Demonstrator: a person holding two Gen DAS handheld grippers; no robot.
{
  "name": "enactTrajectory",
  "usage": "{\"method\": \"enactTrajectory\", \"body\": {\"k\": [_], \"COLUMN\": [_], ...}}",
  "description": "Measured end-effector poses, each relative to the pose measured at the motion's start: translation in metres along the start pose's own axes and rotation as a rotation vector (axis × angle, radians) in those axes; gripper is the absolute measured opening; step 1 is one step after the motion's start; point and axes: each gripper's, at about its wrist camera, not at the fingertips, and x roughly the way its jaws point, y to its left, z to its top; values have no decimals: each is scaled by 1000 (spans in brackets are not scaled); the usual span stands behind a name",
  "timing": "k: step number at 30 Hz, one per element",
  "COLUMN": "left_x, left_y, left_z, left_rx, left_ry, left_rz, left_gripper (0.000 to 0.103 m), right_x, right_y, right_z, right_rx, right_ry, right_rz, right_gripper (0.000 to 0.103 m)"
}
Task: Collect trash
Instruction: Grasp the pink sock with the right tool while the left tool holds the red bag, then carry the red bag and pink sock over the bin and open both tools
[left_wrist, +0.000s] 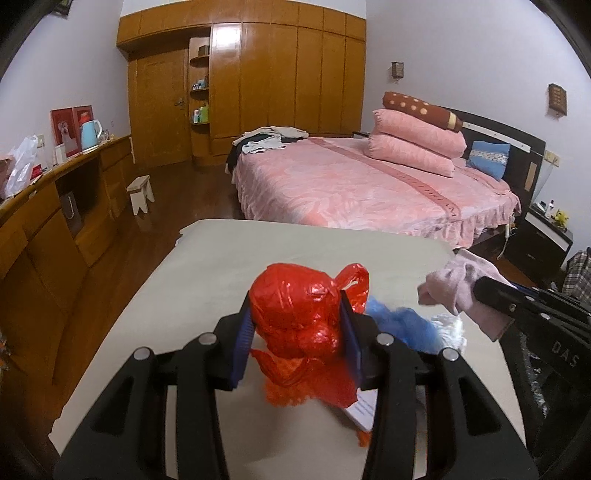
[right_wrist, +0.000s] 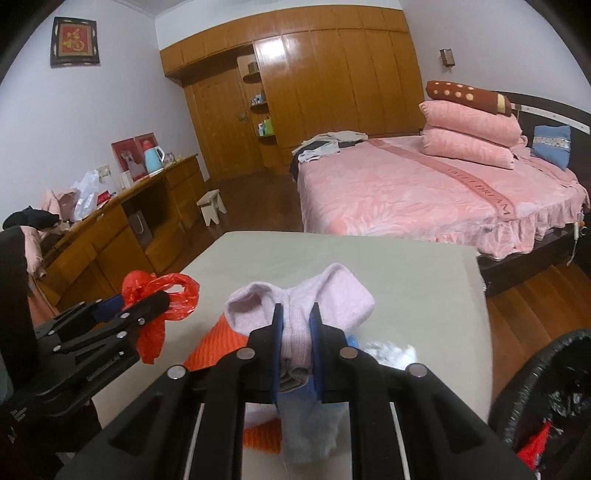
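Observation:
My left gripper (left_wrist: 297, 317) is shut on a knotted red plastic bag (left_wrist: 295, 306) and holds it over the beige table (left_wrist: 207, 273). The bag also shows in the right wrist view (right_wrist: 159, 291), at the left gripper's (right_wrist: 147, 301) tip. My right gripper (right_wrist: 297, 325) is shut on a pale pink sock (right_wrist: 299, 299), also in the left wrist view (left_wrist: 461, 284) at the right. Under them lie an orange knit piece (right_wrist: 218, 347), a blue fluffy piece (left_wrist: 402, 325) and white crumpled plastic (right_wrist: 391, 354).
A black-lined trash bin (right_wrist: 546, 398) with red scraps inside stands at the table's right. A pink bed (left_wrist: 351, 184) lies beyond the table. A wooden sideboard (left_wrist: 55, 206) runs along the left wall, with a small stool (left_wrist: 140, 192) on the floor.

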Motion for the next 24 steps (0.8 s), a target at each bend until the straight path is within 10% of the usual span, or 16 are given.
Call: {"method": "enactTrajectory", "body": {"k": [24], "left_x": [-32], "left_y": [-60], "left_z": [-16], "left_rx": [80], "left_ry": [3], "left_rz": [-95], "left_gripper": [41], "right_x": [-76], "right_y": [-47], "right_z": [-21], "right_rx": [58], "right_ry": [-12], "right_rz": [-141], "right_gripper": [13]}}
